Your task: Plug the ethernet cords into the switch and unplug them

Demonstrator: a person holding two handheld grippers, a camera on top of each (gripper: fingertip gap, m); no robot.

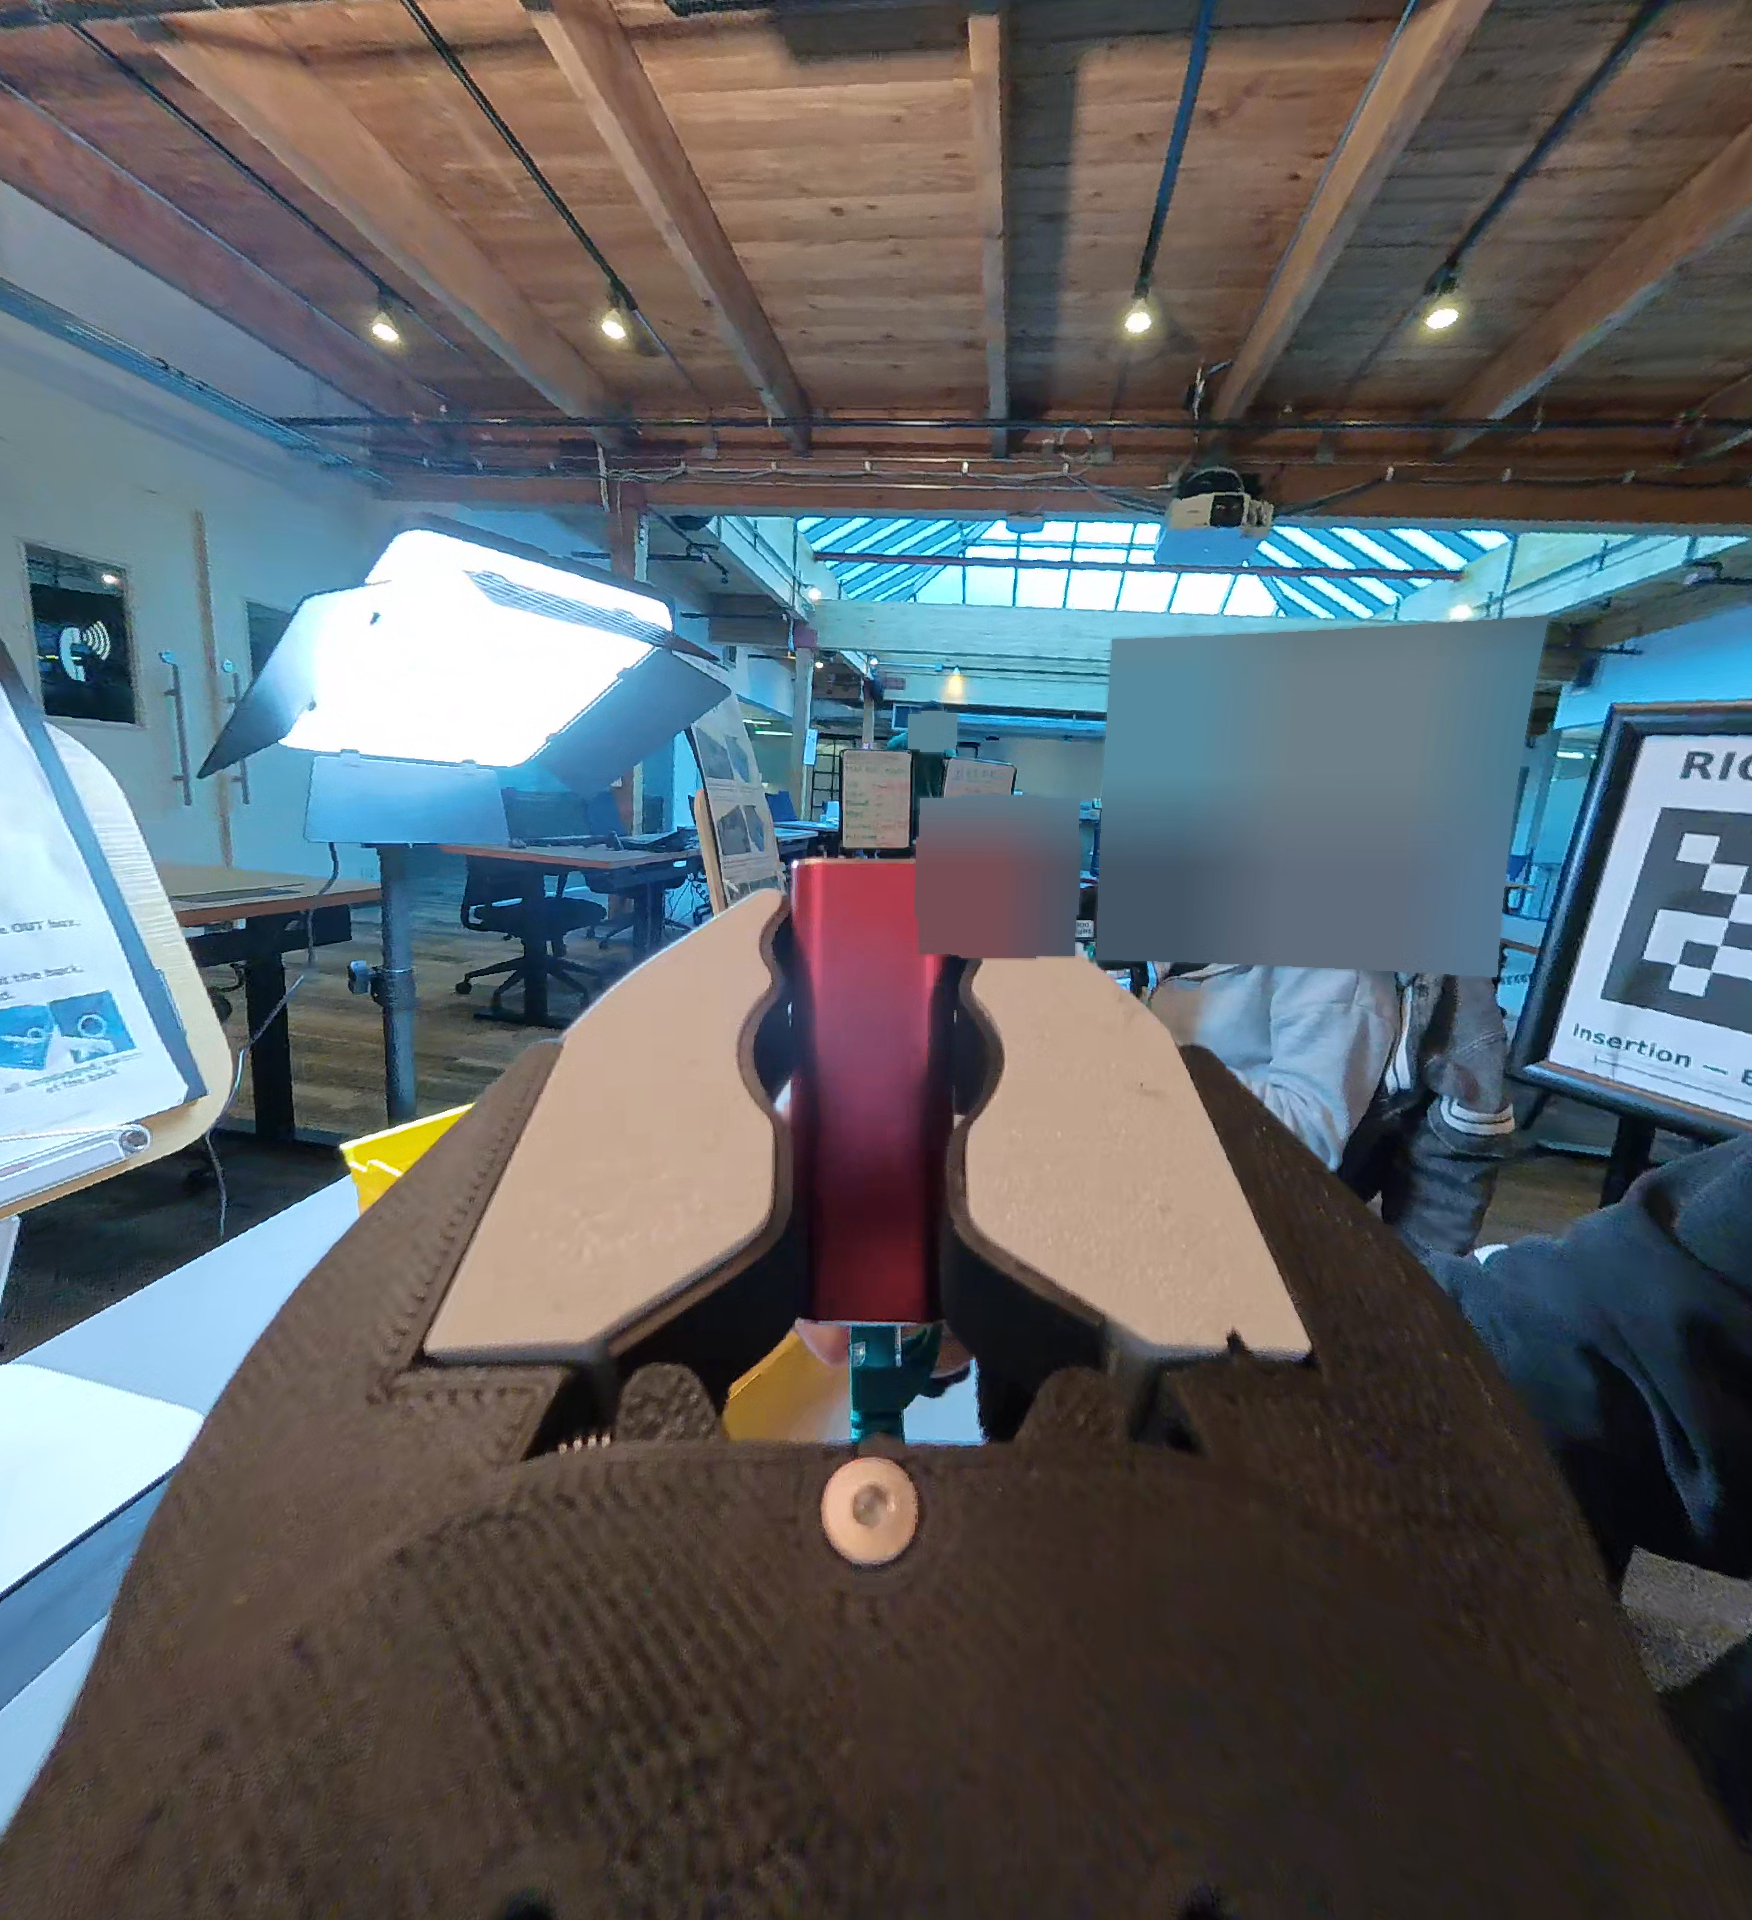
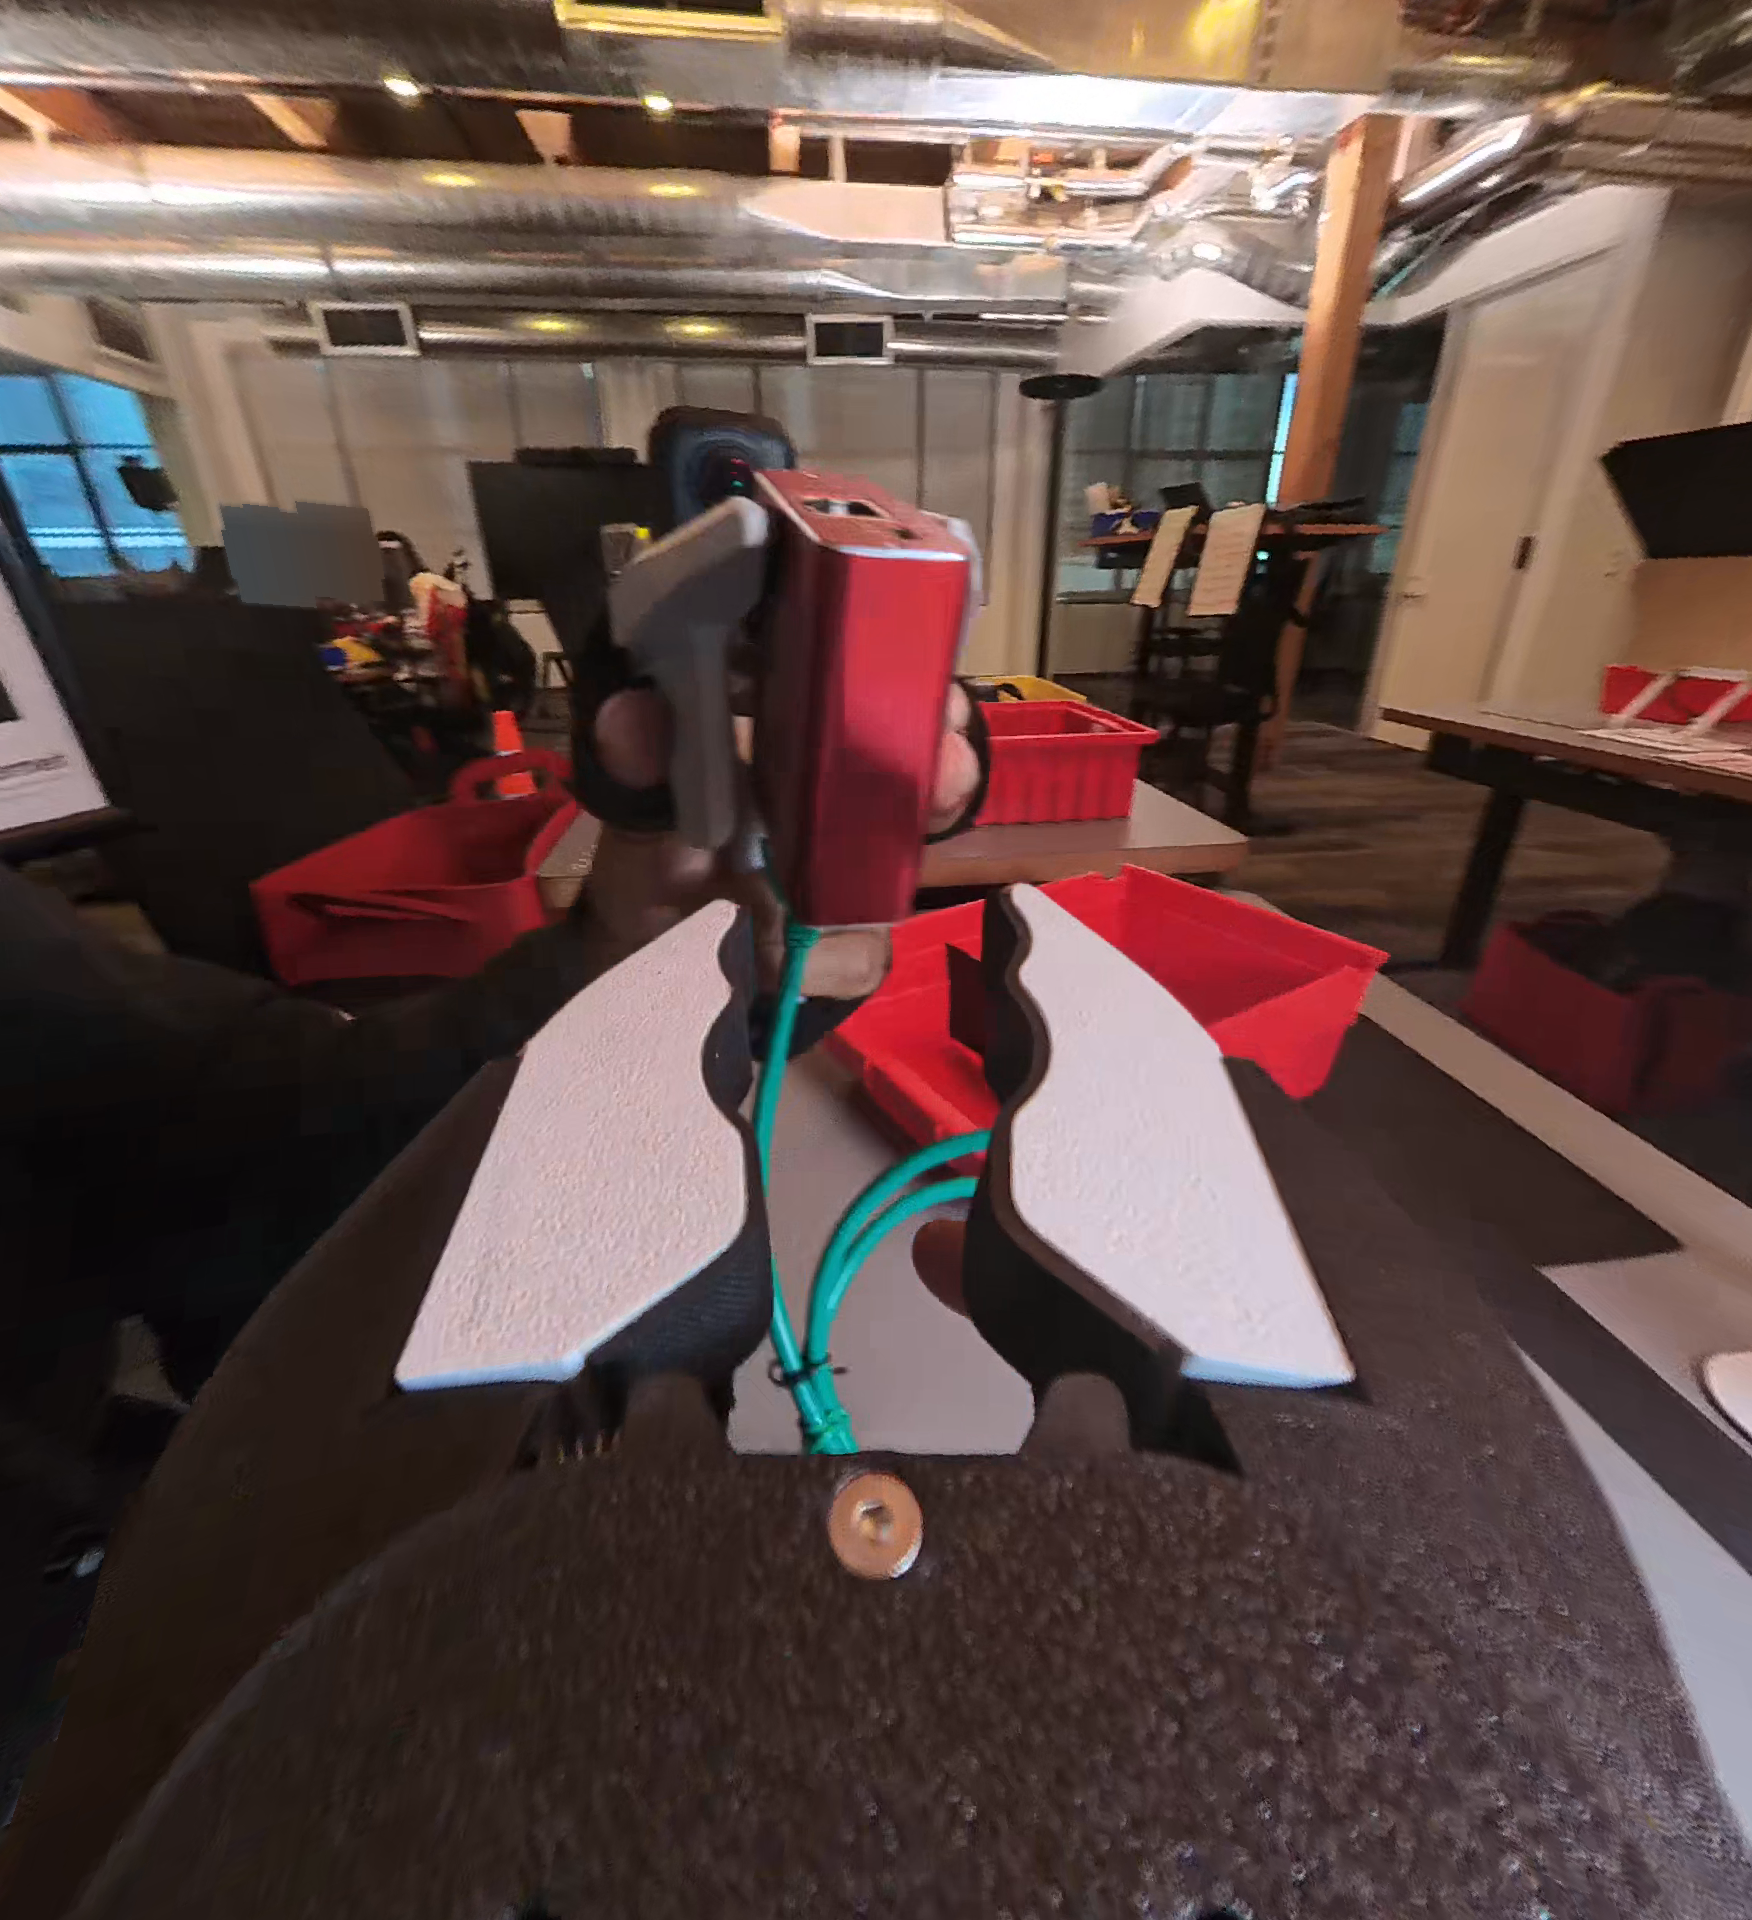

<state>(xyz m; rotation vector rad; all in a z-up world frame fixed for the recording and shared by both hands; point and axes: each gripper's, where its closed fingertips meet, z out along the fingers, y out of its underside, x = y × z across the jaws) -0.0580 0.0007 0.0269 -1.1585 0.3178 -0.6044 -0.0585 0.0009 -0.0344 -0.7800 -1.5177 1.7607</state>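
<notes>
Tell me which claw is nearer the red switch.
Left. The left claw is clamped on the red switch; the right claw is open just below it, not touching.

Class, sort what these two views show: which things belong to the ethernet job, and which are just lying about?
Belongs to the job:
- red metal box-shaped switch, clamped upright in the left gripper
- thin green ethernet cords hanging from its lower end
- right gripper, open, empty

Lying about:
- red plastic bins
- bright studio light panel
- yellow plastic bin
</notes>
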